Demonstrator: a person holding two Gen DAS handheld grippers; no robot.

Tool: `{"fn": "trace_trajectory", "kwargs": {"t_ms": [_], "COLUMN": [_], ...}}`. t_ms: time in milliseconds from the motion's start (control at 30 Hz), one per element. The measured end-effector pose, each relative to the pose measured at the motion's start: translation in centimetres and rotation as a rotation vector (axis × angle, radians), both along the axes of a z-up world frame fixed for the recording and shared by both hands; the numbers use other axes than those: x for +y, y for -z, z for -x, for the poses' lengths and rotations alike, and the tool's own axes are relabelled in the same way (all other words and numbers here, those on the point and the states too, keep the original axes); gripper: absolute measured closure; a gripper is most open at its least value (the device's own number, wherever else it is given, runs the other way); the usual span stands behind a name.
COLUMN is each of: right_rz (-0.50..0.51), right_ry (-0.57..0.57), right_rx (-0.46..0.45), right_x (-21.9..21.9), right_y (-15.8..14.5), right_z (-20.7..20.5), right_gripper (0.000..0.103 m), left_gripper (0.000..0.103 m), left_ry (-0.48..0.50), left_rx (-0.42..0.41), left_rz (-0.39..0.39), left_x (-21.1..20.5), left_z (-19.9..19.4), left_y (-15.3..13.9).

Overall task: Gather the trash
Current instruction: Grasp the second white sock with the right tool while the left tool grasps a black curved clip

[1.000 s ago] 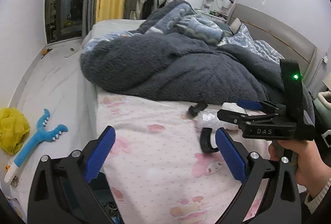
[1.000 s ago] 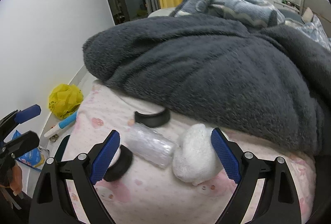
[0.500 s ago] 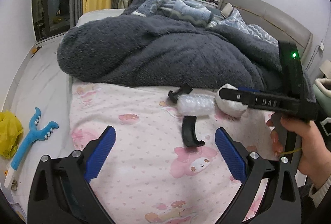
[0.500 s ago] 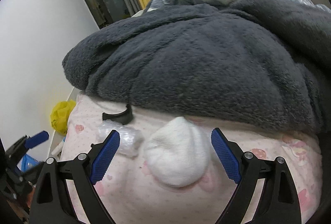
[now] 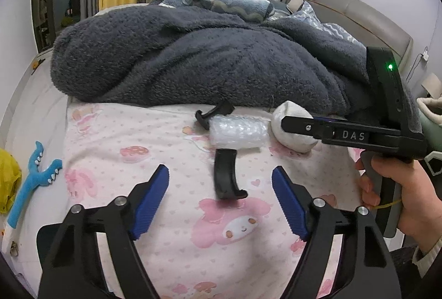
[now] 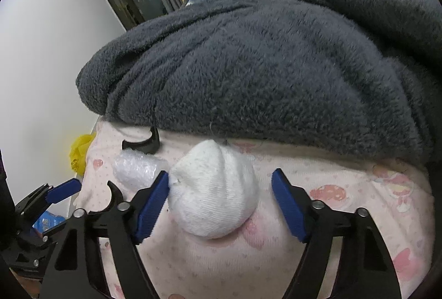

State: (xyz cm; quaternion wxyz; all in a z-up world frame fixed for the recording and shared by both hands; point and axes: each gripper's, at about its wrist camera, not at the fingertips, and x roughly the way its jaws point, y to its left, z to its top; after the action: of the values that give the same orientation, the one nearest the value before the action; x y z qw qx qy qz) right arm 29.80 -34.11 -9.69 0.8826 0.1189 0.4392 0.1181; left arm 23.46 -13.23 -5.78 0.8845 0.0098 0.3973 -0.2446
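Between the blue pads of the right tongs (image 6: 220,203): white balled sock (image 6: 214,195), lying on the pink printed bed sheet (image 6: 345,216) just below the edge of the dark grey fleece blanket (image 6: 262,64). Tongs spread wide, nothing clamped; left pad (image 6: 152,205) touching or nearly touching the sock's flank, right pad well clear of it. Long axis of the sock running roughly away from the tongs, pointed end toward the blanket, rounded bulk nearest; a squeeze would thus fall across the short width. Judged the next item for pickup, right side nearer by far.

Beside the sock, to its left in the right wrist view: roll of bubble wrap (image 5: 239,133), long axis across the bed, one end close to the sock. Touching or overlapping that roll at its far end: black curved plastic clip (image 5: 214,114), against the blanket edge. Nearer the left tongs (image 5: 220,201): second black curved piece (image 5: 228,177), long axis pointing away from the tongs, lying straight ahead in the gap but beyond the pad tips. Left tongs likewise wide apart and empty, hovering above the sheet.

On the floor, left of the bed: blue toy (image 5: 33,180), yellow bag (image 5: 8,177). No bin or trash bag positively identified.
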Motion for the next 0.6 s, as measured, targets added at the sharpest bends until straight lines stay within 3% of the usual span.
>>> {"fn": "trace_trajectory", "kwargs": {"t_ms": [200, 600], "right_rz": [0.014, -0.018], "right_ry": [-0.06, -0.052], "right_rx": [-0.006, -0.059], "right_x": [0.8, -0.6], "right_y": [-0.2, -2.2], "right_z": [0.4, 1.2], "right_gripper": [0.051, 0.053], "left_gripper": [0.033, 0.055], "left_ry": [0.008, -0.037], "left_rx": [0.01, 0.032], "left_rz": [-0.031, -0.043], "left_x": [-1.5, -2.2], "left_z": [-0.2, -1.1], "left_y": [0.9, 2.2]}}
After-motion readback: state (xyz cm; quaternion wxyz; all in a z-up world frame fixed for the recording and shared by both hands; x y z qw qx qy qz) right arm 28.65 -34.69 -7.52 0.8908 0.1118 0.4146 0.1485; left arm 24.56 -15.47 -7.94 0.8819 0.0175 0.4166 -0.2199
